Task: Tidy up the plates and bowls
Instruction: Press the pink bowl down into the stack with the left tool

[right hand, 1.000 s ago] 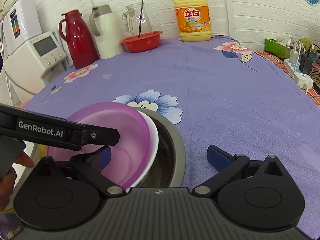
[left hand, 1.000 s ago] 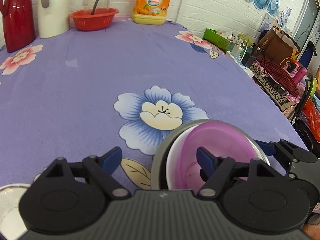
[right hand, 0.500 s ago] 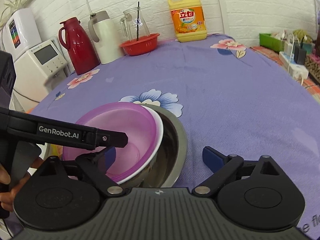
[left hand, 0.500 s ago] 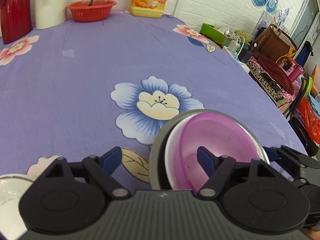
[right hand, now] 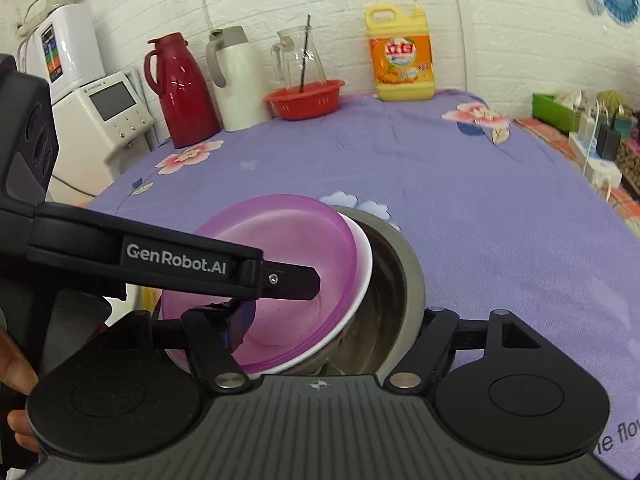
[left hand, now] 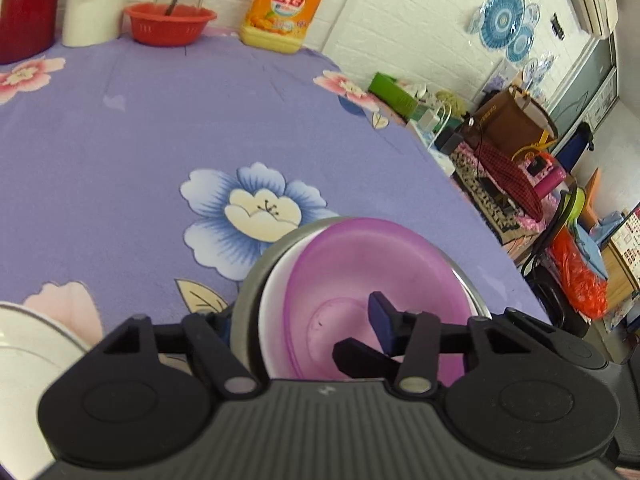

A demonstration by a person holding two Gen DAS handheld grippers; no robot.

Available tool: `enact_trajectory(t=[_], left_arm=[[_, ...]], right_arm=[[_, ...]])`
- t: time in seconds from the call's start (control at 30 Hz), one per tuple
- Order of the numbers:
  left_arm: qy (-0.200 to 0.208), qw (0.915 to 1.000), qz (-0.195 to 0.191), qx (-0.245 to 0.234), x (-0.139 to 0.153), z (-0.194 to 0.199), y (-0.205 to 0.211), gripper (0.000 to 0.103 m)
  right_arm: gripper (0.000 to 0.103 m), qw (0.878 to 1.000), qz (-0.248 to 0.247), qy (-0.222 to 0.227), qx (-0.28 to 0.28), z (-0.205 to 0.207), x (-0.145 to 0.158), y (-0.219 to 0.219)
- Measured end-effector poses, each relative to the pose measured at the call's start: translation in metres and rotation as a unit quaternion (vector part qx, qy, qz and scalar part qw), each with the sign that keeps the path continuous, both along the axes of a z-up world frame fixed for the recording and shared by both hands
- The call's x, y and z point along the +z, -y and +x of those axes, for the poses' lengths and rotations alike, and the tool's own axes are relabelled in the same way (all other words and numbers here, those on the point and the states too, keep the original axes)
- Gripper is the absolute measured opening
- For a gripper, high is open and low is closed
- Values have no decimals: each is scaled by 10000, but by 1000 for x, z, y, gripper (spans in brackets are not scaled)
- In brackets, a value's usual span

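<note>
Nearest, clamping the left gripper (left hand: pixel 300 316) across the near-left wall of the stack of bowls (left hand: pixel 272 280), jaws having just been closing with that wall between them: one finger hiding outside the steel bowl (left hand: pixel 250 300), the other reaching down inside the purple bowl (left hand: pixel 360 264). Straddling the right side of the same stack with the right gripper (right hand: pixel 336 320), one finger inside the purple bowl and the other just beside the steel bowl's outer wall; not showing clearly whether these pads are pressing, so cannot tell if gripping. Nesting purple bowl inside white bowl (left hand: pixel 276 300), white inside steel, the inner two tilting. Sitting at the near edge of the purple floral tablecloth (left hand: pixel 120 140), partly covering a blue flower print (left hand: pixel 256 216). Peeking in at the near left, a white plate (left hand: pixel 24 344). Standing along the far edge, left to right: red thermos (right hand: pixel 180 92), white thermos (right hand: pixel 236 80), glass pitcher (right hand: pixel 298 56) in a red basket (right hand: pixel 306 100), yellow detergent bottle (right hand: pixel 402 60).
</note>
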State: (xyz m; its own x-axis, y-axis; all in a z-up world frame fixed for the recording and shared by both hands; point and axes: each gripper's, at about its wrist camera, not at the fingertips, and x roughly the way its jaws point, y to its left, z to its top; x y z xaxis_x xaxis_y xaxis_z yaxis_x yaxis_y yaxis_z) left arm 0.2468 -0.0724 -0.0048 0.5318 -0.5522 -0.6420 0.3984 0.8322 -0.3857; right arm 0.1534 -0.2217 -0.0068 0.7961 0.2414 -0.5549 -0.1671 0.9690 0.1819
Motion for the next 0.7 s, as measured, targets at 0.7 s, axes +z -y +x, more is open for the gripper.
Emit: enact_trajectory(t=[0.7], left_arm=[[191,9811,274,1906,1,-68,-176,49]], right_arm=[[103,9778,235,-105,2079,0,-2,-159]])
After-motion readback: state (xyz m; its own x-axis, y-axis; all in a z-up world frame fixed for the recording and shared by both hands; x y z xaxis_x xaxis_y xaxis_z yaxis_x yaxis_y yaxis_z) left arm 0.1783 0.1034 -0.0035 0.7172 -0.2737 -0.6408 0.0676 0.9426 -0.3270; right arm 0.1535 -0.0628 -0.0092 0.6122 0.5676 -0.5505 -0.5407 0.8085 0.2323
